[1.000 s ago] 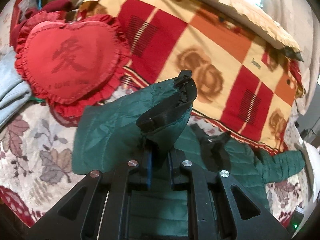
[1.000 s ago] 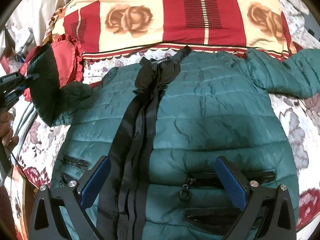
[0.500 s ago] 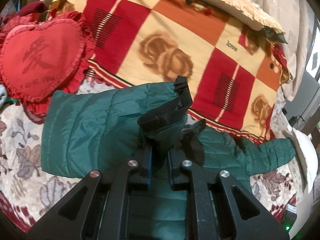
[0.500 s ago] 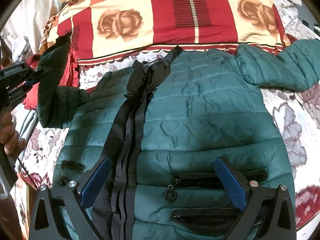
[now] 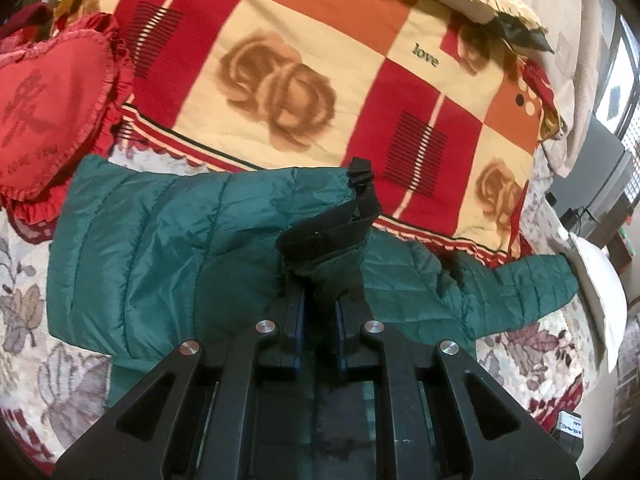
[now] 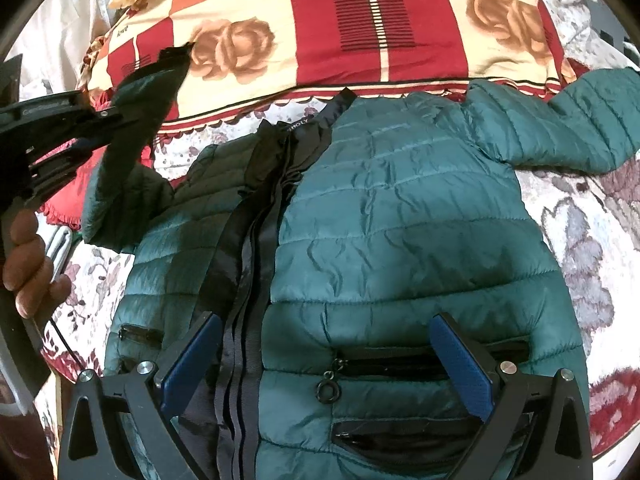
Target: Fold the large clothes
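Observation:
A dark green quilted jacket (image 6: pixel 400 216) lies front up on the bed, its black zipper strip (image 6: pixel 248 264) running down the middle. My left gripper (image 5: pixel 320 308) is shut on the black-edged cuff (image 5: pixel 324 236) of one sleeve (image 5: pixel 160 248), which hangs lifted above the bed. In the right wrist view that left gripper (image 6: pixel 108 116) holds the sleeve up at the far left, above the jacket's shoulder. My right gripper (image 6: pixel 326 354) stands open over the jacket's lower front, near a pocket zipper pull (image 6: pixel 329 386), with nothing between its fingers. The other sleeve (image 6: pixel 568 128) lies stretched out to the right.
A red, orange and cream checked quilt (image 5: pixel 320 80) with rose prints lies folded behind the jacket. A red heart-shaped cushion (image 5: pixel 48 112) sits at the left. The floral bedspread (image 6: pixel 580 240) shows around the jacket. A person's hand (image 6: pixel 28 264) grips the left tool.
My left gripper has carried the sleeve cuff rightwards, toward the jacket's middle, so the heart cushion has slid off to the left. The right gripper has stayed open and nearly still.

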`<state>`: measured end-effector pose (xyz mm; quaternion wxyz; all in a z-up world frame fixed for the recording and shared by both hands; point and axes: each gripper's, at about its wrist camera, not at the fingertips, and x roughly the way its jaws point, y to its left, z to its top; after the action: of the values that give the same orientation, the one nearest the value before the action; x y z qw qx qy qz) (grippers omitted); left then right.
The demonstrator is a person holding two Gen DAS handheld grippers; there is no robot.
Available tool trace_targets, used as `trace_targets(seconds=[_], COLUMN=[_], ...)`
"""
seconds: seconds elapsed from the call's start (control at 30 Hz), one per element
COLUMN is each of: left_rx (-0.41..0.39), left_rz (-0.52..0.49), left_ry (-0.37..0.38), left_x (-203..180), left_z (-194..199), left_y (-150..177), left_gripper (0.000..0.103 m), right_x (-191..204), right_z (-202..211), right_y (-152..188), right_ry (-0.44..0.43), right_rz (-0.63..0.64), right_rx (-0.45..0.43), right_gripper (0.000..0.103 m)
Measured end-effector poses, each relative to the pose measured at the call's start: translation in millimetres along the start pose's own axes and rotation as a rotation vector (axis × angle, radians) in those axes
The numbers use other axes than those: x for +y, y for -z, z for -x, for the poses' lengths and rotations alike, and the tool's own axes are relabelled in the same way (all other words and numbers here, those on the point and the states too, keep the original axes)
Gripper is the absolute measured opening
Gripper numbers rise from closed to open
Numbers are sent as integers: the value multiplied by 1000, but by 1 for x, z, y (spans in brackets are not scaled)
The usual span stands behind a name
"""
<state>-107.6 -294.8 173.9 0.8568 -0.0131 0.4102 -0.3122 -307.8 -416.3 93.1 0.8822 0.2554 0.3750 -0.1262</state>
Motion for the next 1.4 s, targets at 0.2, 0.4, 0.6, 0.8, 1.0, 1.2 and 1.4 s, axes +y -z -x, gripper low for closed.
trace_targets(seconds=[0.2, 0.4, 0.6, 0.8, 1.0, 1.2, 1.4], left_rx=[27, 59, 100, 128, 144, 146, 151], left_rz=[-23, -51, -65, -53, -37, -50, -47], left_ry=[24, 47, 89, 108, 94, 86, 85], left_x=[-18, -34, -48, -51, -47, -48, -48], left_z=[-14, -31, -49, -65, -77, -78, -80], left_y=[6, 12, 17, 21, 25, 27, 28], left_gripper=[11, 11, 11, 11, 11, 11, 11], right_x=[-3, -2, -10, -18, -23, -33, -34], right_z=[1, 1, 2, 4, 10, 16, 5], right_y=[-2, -2, -4, -6, -15, -37, -48], right_ry=[-2, -12, -4, 48, 135, 190, 207], right_rz=[-9, -4, -21, -27, 11, 1, -4], right_rx=[0, 4, 0, -6, -47, -102, -102], right_gripper=[103, 103, 103, 103, 103, 103, 103])
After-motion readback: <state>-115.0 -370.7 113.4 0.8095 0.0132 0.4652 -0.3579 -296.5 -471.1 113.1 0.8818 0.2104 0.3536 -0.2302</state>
